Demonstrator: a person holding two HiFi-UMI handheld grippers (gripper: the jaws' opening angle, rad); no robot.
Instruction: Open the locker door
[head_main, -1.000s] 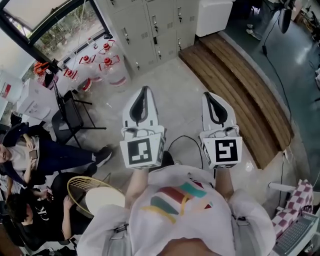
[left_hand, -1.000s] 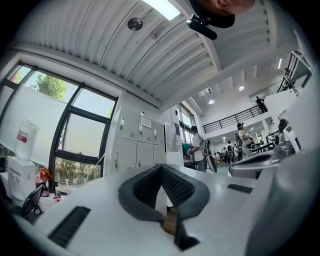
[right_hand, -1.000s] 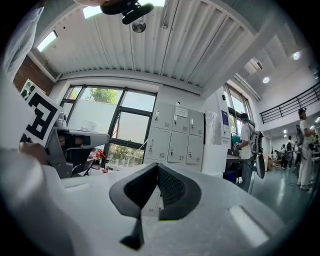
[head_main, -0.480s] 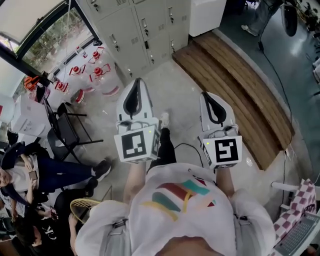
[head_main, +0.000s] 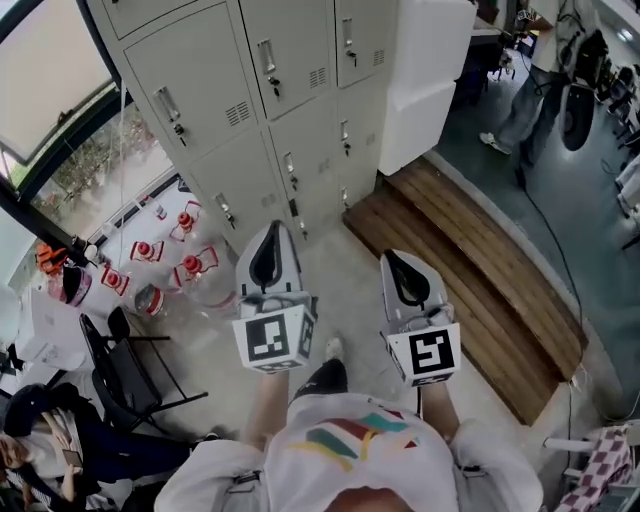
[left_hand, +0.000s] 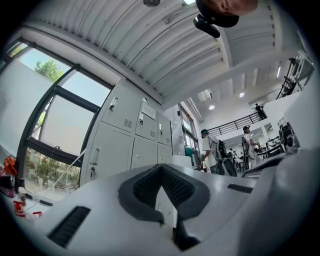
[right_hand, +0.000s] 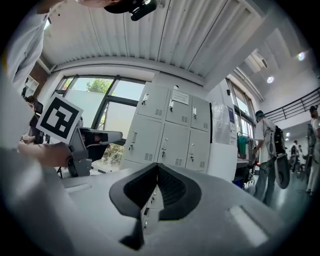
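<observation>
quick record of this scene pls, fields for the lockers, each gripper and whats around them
lockers: grey bank, every visible door closed
left gripper: jaws together, empty, pointed toward the lockers, not touching them
right gripper: jaws together, empty, also short of the lockers
white cabinet: against the right end of the lockers in the head view
wooden platform: on the floor below the white cabinet
red-capped bottles: on the floor left of the grippers
task state: no door opened yet
</observation>
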